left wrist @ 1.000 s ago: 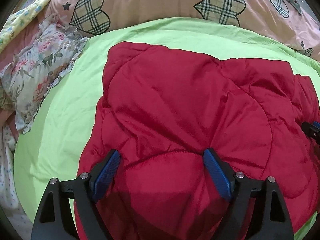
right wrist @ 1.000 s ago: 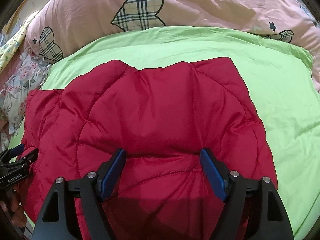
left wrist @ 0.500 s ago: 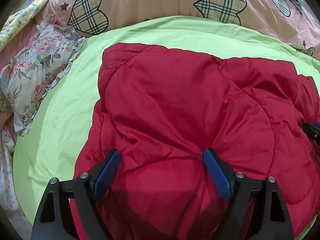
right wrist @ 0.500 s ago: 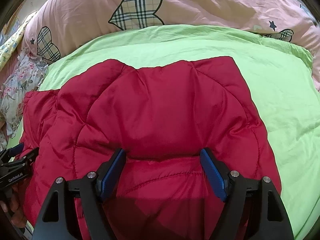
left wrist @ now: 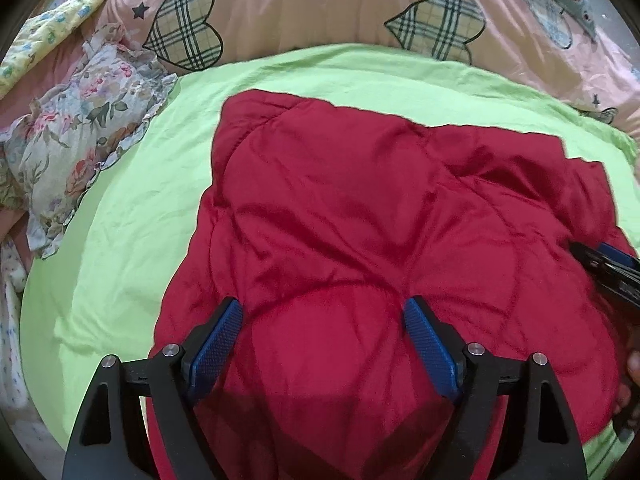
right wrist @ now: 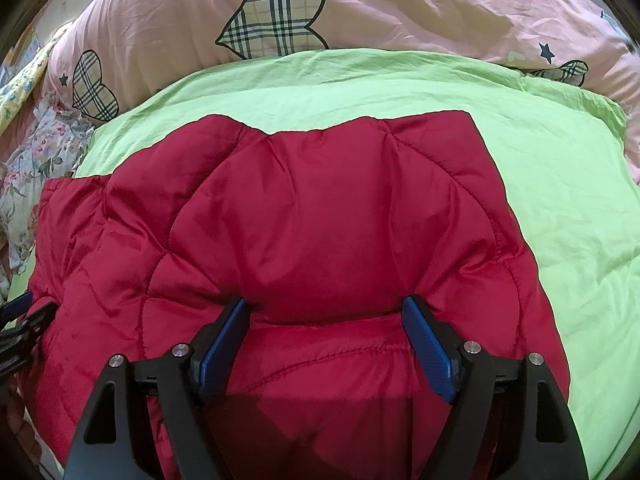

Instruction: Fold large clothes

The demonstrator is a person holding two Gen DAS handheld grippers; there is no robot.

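Observation:
A puffy red quilted jacket [left wrist: 360,208] lies spread on a lime-green sheet [left wrist: 132,216]. My left gripper [left wrist: 323,303] stands over the jacket's near left part. Its blue pads are wide apart and closing slowly, with a bulge of red fabric between them that they do not pinch. My right gripper [right wrist: 327,302] stands wide over the near right part of the jacket [right wrist: 312,208], with a stitched fold between its pads. Each gripper shows at the edge of the other's view: the right gripper [left wrist: 608,260] and the left gripper [right wrist: 24,312].
A pink quilt [left wrist: 320,8] with plaid hearts is heaped along the far side. A floral frilled pillow [left wrist: 72,144] lies at the left. Bare green sheet [right wrist: 560,200] stretches to the right of the jacket. A person's fingers [left wrist: 632,368] show at the right rim.
In the left wrist view the jacket and bedding have slid slightly right and down as that hand shifted. The right wrist view is almost the same.

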